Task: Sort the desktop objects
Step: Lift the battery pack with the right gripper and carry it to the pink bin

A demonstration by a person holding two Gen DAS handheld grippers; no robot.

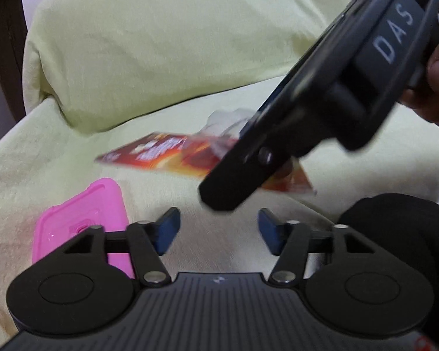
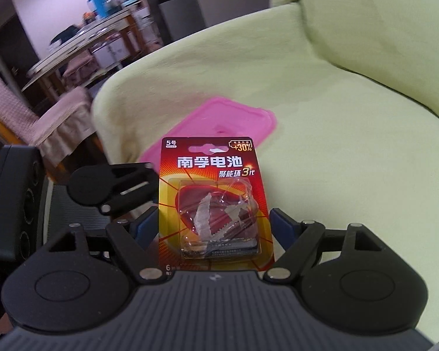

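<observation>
holding the red cardboard battery blister pack (image 2: pixel 215 201) upright between its blue pads, the right gripper (image 2: pixel 215 228) is clamped; pink plastic lid (image 2: pixel 219 117) lies beyond, nearer the spread, empty left gripper (image 1: pixel 219 231).

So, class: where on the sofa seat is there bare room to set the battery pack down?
Free: the seat right of the pink lid, up to the backrest. Crowded: the left front corner, taken by the lid.

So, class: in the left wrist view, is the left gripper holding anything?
No: the left gripper is open with only the yellow-green cover between its fingers.
</observation>
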